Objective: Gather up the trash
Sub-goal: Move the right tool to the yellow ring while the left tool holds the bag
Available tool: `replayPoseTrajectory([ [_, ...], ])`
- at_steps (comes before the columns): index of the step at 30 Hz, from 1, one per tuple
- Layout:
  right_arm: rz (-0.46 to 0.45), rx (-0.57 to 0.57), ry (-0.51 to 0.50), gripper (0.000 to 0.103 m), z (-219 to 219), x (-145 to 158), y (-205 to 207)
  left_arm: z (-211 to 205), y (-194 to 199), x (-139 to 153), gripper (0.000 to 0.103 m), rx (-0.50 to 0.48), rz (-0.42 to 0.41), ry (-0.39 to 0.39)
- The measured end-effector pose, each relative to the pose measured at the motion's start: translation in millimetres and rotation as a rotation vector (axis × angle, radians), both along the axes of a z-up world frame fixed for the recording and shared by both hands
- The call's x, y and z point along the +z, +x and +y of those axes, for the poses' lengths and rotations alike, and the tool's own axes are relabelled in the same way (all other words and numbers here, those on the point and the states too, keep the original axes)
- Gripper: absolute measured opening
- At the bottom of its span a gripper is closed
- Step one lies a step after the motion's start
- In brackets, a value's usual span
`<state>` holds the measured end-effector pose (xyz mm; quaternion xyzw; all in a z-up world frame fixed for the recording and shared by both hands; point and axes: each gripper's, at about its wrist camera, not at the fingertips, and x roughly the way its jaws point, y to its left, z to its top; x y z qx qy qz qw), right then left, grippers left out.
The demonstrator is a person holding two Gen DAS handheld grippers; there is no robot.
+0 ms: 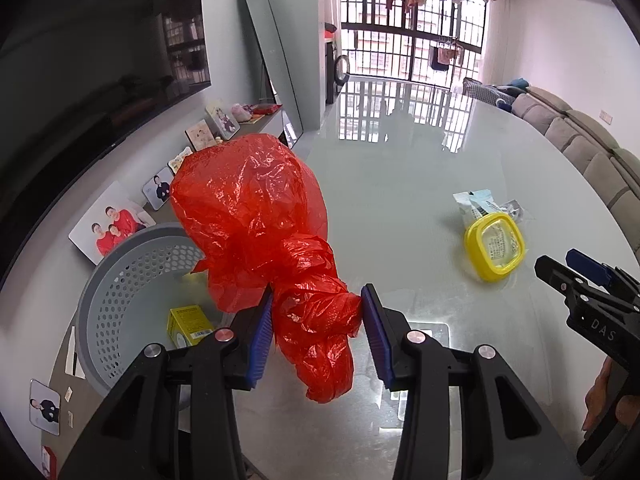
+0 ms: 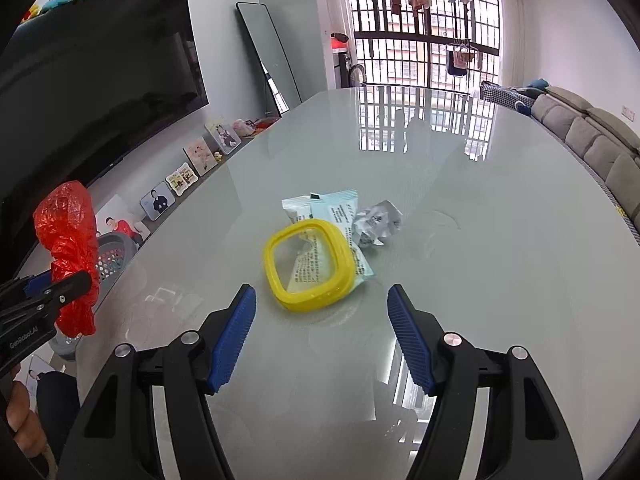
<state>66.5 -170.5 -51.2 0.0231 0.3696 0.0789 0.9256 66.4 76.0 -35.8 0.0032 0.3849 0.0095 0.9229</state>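
Over the glossy grey tabletop, trash collecting is midway, one piece in hand.

Left tongs pinch the knotted neck of a crumpled red plastic bag, held just beside the perforated grey plastic basket, which already holds a yellow box. Right tongs stand half open and empty, near a yellow square lid, wrappers and crumpled foil well apart from the basket. Next, I judge: release the bag over the basket.
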Motion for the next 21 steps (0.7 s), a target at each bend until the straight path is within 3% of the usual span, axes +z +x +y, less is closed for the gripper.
replayPoseTrajectory([
  [10,0.018,-0.016,-0.122,0.076,27.9,-17.5,38.2,38.2,-0.3,-12.7,0.042,0.043,-0.012,-0.008],
  [21,0.057,-0.034,-0.224,0.076,40.4,-34.8,59.7,67.9,-1.5,-26.5,0.042,0.085,0.006,-0.054],
])
